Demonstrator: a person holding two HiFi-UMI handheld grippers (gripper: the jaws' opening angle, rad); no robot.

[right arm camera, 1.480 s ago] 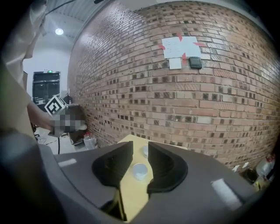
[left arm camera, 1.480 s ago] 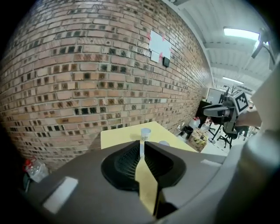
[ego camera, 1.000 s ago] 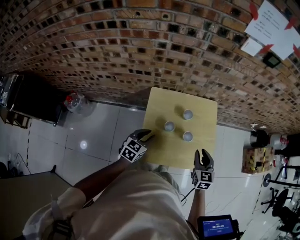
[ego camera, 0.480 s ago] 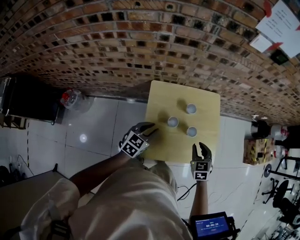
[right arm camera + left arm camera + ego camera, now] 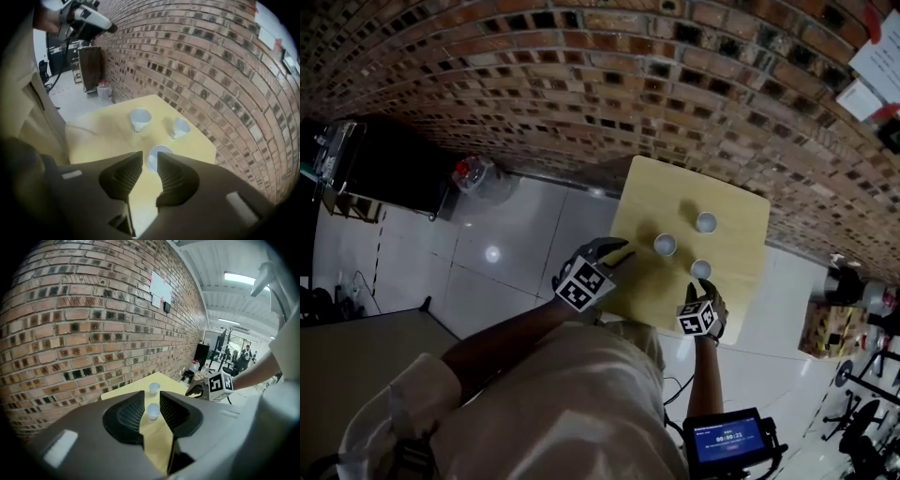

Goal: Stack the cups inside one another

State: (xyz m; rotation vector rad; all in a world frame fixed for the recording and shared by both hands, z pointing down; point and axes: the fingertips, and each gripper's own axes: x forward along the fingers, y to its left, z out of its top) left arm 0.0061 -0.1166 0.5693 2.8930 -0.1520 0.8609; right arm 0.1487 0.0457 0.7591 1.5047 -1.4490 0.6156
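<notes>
Three small white cups stand upright and apart on the small yellow table (image 5: 741,211): a left cup (image 5: 665,245), a far cup (image 5: 706,222) and a near cup (image 5: 701,269). My left gripper (image 5: 619,255) hovers at the table's left edge. Its jaws are open and empty and point at the left cup (image 5: 153,412), which stands a short way ahead. My right gripper (image 5: 703,292) is at the front edge, tilted down. Its jaws stand slightly apart with nothing between them, just short of the near cup (image 5: 158,157).
A brick wall (image 5: 581,84) runs behind the table, with white papers (image 5: 877,70) pinned on it. White tiled floor (image 5: 487,272) lies to the left, with a black cabinet (image 5: 389,178) and a clear bag (image 5: 473,173). A small screen (image 5: 727,441) hangs by the person's right arm.
My right gripper has dropped and tipped downward, closing in on the near cup. The left gripper has stayed about where it was. The cups have not moved.
</notes>
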